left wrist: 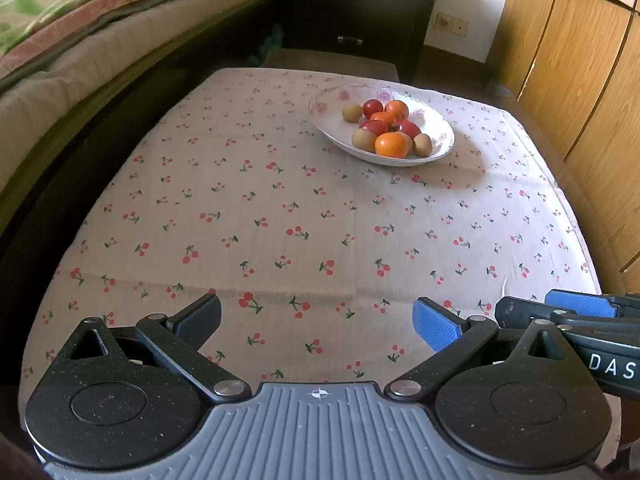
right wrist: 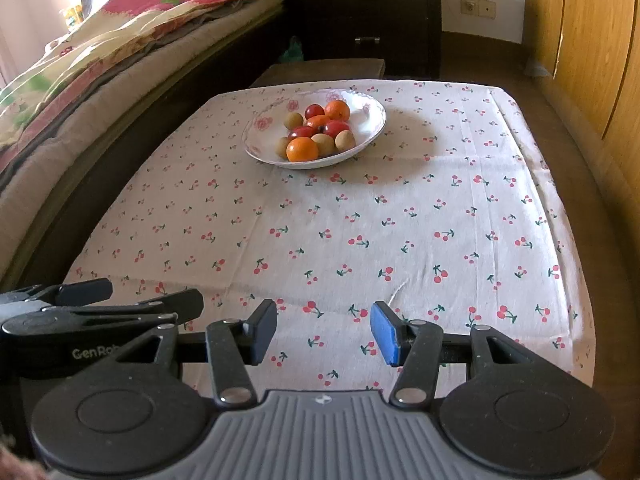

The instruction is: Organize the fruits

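Note:
A white flowered bowl (left wrist: 332, 120) stands at the far side of the table. It holds several fruits: an orange (left wrist: 391, 145) in front, red apples (left wrist: 408, 128) and small brown fruits (left wrist: 352, 112). It also shows in the right wrist view (right wrist: 372, 114) with an orange (right wrist: 302, 149) in front. My left gripper (left wrist: 318, 322) is open and empty over the near table edge. My right gripper (right wrist: 324, 330) is open and empty beside it, and shows at the right in the left wrist view (left wrist: 556, 308). Both are far from the bowl.
The table wears a white cherry-print cloth (left wrist: 280, 208). A bed (left wrist: 80, 60) runs along the left side. A dark drawer cabinet (left wrist: 352, 16) stands behind the table. Wooden wardrobe doors (left wrist: 580, 80) line the right.

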{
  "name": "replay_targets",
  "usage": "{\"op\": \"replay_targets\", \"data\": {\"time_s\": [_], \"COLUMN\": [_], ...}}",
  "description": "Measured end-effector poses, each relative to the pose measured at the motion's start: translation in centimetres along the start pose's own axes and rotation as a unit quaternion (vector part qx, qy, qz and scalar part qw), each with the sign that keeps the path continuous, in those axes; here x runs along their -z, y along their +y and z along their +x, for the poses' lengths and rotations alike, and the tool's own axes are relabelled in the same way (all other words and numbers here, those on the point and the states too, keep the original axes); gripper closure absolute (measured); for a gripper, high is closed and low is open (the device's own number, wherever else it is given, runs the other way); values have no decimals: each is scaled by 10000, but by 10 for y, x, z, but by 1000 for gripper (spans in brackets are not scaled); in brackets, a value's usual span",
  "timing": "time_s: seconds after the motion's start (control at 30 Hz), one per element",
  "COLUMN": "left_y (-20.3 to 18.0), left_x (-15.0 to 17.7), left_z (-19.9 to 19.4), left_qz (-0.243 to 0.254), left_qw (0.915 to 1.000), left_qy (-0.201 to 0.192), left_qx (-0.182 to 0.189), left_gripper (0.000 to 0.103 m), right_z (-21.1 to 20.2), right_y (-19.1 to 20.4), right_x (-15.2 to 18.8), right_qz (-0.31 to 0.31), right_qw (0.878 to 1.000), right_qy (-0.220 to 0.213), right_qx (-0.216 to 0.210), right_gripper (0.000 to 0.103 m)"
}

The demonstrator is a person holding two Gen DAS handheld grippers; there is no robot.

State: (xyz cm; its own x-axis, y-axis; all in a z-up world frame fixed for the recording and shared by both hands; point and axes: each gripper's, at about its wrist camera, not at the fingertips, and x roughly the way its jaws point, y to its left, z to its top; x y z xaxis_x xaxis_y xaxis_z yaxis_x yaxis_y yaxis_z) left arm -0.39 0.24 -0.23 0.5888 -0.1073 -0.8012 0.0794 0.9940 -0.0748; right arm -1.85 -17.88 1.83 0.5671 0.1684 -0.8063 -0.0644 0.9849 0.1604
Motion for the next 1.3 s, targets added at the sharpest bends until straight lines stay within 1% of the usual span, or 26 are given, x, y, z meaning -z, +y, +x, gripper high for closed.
{"op": "replay_targets", "data": {"time_s": [1.3], "left_y": [1], "left_x": [8], "left_z": [1], "left_qz": [58], "left_qw": [9999], "left_qy": [123], "left_qx": [-69], "left_gripper": [0], "right_z": [2], "right_y": [3], "right_x": [10], "right_qz": [-41], "right_qw": [9999], "right_qy": [153], "right_qx": [19], "right_gripper": [51]}}
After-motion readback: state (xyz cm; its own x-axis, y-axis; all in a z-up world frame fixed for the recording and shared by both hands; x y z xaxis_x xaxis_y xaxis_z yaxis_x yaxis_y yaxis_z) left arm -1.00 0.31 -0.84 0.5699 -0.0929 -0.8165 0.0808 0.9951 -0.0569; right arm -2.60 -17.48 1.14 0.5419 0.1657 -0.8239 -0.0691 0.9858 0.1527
